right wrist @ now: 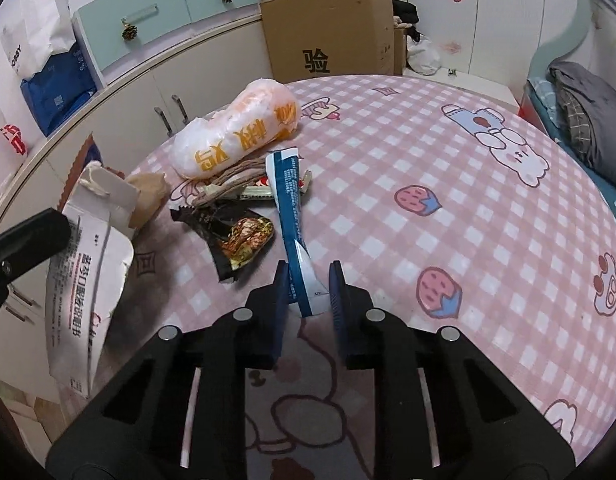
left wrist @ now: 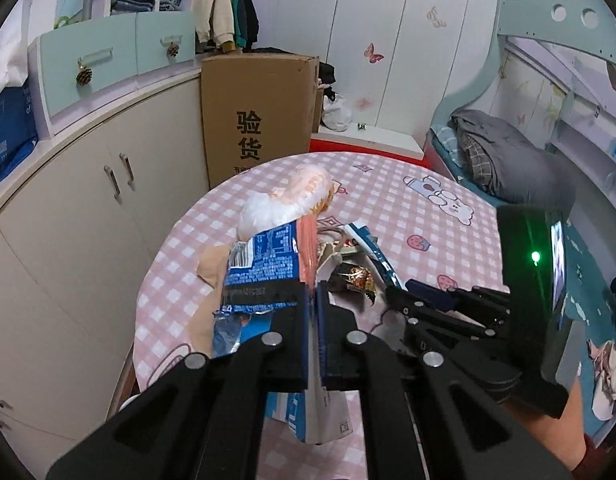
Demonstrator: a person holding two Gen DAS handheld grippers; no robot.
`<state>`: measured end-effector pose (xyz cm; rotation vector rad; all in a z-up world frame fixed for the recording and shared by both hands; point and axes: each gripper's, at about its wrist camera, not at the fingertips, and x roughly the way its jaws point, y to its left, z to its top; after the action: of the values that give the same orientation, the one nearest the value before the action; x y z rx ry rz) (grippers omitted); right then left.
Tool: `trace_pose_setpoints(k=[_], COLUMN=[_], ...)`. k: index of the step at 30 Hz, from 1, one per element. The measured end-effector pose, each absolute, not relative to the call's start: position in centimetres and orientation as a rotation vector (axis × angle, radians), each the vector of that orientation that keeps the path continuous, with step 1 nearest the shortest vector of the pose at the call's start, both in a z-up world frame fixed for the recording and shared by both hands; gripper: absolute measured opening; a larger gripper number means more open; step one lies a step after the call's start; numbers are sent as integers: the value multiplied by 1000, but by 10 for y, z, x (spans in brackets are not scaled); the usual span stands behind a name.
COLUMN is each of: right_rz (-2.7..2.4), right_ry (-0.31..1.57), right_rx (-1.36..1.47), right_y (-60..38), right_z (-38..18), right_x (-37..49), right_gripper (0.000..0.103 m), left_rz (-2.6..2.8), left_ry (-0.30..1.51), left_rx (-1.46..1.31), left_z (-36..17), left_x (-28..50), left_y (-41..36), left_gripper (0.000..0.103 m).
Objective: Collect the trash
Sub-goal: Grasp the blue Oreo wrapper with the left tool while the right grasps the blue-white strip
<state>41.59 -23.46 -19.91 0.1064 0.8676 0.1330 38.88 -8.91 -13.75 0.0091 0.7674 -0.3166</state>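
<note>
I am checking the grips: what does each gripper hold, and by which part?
The left gripper pinches the paper bag by its top rim. The blue wrapper lies between the right gripper pads at its near end.

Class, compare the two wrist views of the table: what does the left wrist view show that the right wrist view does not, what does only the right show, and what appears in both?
Only the left wrist view: the left gripper shut on the blue-and-white bag, and the right gripper's whole body, with its green light.

Only the right wrist view: the right gripper with the blue wrapper between its jaws, pad contact unclear, and the paper bags on the cabinet.

Both: the checked table, the orange-and-white bag, the gold-and-black wrapper, and the cardboard box.
</note>
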Motion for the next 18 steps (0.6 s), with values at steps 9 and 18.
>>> trace_pose_setpoints(k=[9,18], right_rz=[154,165], right_ry=[839,807], right_rx=[146,195], right_y=[-239,-247], right_z=[-196,-189], right_x=[393,374], right_gripper=[20,20], left_rz=[-346,-283], left_ry=[806,771], left_rx=[-3,39], left_z=[-149,-148], left_x=[378,367], left_y=[-92,-87], left_gripper=[6,0])
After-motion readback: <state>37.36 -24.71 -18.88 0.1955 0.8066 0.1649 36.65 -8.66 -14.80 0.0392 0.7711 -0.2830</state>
